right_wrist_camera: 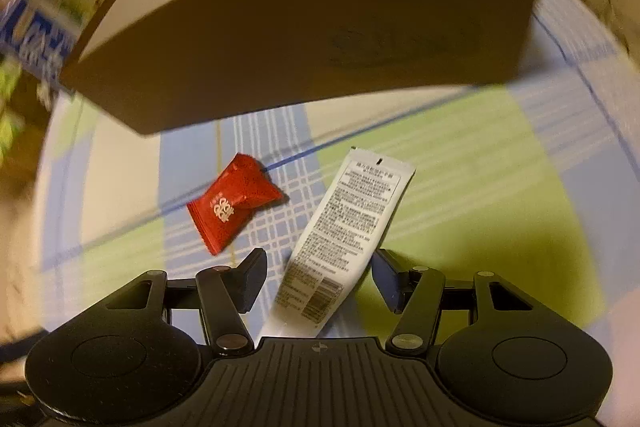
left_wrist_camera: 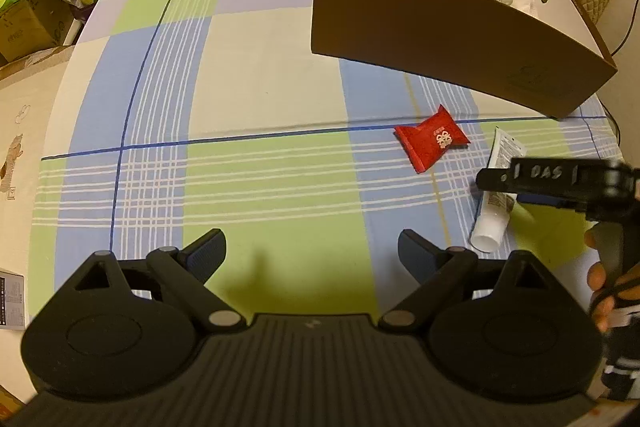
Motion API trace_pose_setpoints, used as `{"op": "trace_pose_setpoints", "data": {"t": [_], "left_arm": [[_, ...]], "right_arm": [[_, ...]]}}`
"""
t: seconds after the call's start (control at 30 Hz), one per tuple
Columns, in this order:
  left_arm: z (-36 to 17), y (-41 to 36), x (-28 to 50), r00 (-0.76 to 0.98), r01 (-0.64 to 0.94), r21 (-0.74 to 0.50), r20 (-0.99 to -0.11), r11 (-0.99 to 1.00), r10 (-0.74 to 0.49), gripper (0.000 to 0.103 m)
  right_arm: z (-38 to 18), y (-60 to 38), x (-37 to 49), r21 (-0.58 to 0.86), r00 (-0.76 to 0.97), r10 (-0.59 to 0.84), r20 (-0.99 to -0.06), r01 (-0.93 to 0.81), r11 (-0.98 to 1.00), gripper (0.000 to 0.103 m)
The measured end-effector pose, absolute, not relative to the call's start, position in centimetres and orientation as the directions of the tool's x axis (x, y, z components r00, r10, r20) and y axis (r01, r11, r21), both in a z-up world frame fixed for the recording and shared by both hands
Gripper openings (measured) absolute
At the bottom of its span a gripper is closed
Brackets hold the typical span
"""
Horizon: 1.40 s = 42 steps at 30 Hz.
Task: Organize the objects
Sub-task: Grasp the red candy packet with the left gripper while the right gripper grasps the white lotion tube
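The right tool (right_wrist_camera: 318, 273) is spread wide around a white tube (right_wrist_camera: 340, 239) lying on the checked desk (left_wrist_camera: 260, 87), fingers not yet touching it. A red packet (left_wrist_camera: 430, 139) lies just beside the tube, both near the brown box (left_wrist_camera: 440, 39) (some items already inside). The left tool (left_wrist_camera: 312, 251) hangs spread, empty

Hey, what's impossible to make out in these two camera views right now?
- Brown box: its near wall hides most of the contents in both views.
- White tube: cap end is hidden beneath the right tongs in the right wrist view; the tongs' finger crosses its middle in the left wrist view.
- Milk carton: blurred, cut off by the right view's edge.
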<state>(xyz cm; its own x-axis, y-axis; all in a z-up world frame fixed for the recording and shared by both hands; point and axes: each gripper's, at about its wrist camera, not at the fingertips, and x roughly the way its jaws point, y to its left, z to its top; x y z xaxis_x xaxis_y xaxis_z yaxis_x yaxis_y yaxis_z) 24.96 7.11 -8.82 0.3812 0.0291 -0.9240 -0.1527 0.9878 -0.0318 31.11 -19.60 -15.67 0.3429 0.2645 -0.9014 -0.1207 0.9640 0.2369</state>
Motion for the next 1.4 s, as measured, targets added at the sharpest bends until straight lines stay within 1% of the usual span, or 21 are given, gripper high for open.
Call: {"op": "trace_pose_setpoints", "data": {"t": [0.13,0.23,0.33,0.4,0.5,0.73,0.9,1.03,1.1,1.2,1.3,1.33,1.37,1.4], "left_arm": [[-9.2,7.0,25.1,0.380,-0.149,-0.036,-0.925,0.988,0.024,0.091],[-9.3,6.8,25.1,0.388,-0.143,-0.042,-0.922,0.989,0.017,0.091],[-9.5,6.6,25.2,0.404,-0.130,-0.050,-0.915,0.990,0.007,0.091],[-9.7,6.2,25.3,0.416,-0.109,-0.055,-0.909,0.993,-0.005,0.091],[-10.4,5.1,25.8,0.438,-0.061,-0.053,-0.899,0.997,-0.021,0.090],[-11.8,2.4,28.6,0.476,0.087,-0.041,-0.876,0.995,-0.078,0.090],[-12.9,0.0,31.6,0.518,0.249,-0.020,-0.842,0.968,-0.151,0.085],[-14.2,-1.6,33.6,0.499,0.361,0.031,-0.851,0.932,-0.165,0.072],[-14.8,-2.0,34.3,0.485,0.383,0.046,-0.860,0.923,-0.159,0.070],[-15.3,-2.2,35.0,0.474,0.409,0.049,-0.864,0.911,-0.166,0.063],[-15.8,-2.3,35.4,0.457,0.424,0.036,-0.871,0.905,-0.180,0.054],[-15.9,-2.3,35.4,0.450,0.426,0.031,-0.874,0.904,-0.183,0.045],[-16.1,-2.3,35.5,0.439,0.428,0.023,-0.879,0.903,-0.186,0.040],[-16.2,-2.3,35.5,0.437,0.426,0.017,-0.879,0.905,-0.189,0.039]], "right_arm": [[-16.0,-17.6,29.6,0.098,0.384,0.203,-0.901,-0.275,0.956,0.055],[-16.2,-17.6,28.6,0.072,0.403,0.208,-0.892,-0.327,0.942,0.054],[-16.3,-18.4,27.8,0.058,0.408,0.213,-0.888,-0.359,0.931,0.049],[-16.2,-19.2,27.3,0.046,0.414,0.209,-0.886,-0.369,0.928,0.043],[-16.0,-21.2,27.0,0.038,0.419,0.204,-0.885,-0.371,0.928,0.038],[-15.7,-25.8,27.1,0.047,0.435,0.185,-0.881,-0.311,0.949,0.038],[-15.6,-27.6,27.1,0.046,0.456,0.173,-0.873,-0.276,0.960,0.038],[-15.5,-28.3,26.9,0.045,0.466,0.170,-0.869,-0.267,0.963,0.038],[-15.5,-28.5,26.8,0.044,0.471,0.165,-0.867,-0.257,0.965,0.038],[-15.5,-29.0,26.7,0.059,0.474,0.174,-0.863,-0.249,0.967,0.038],[-15.4,-28.9,26.7,0.060,0.473,0.174,-0.864,-0.247,0.967,0.038],[-15.4,-28.8,26.7,0.058,0.473,0.172,-0.864,-0.246,0.968,0.038],[-15.5,-28.9,26.7,0.057,0.473,0.172,-0.864,-0.246,0.968,0.038],[-15.5,-28.8,26.8,0.054,0.474,0.169,-0.864,-0.247,0.968,0.038]]}}
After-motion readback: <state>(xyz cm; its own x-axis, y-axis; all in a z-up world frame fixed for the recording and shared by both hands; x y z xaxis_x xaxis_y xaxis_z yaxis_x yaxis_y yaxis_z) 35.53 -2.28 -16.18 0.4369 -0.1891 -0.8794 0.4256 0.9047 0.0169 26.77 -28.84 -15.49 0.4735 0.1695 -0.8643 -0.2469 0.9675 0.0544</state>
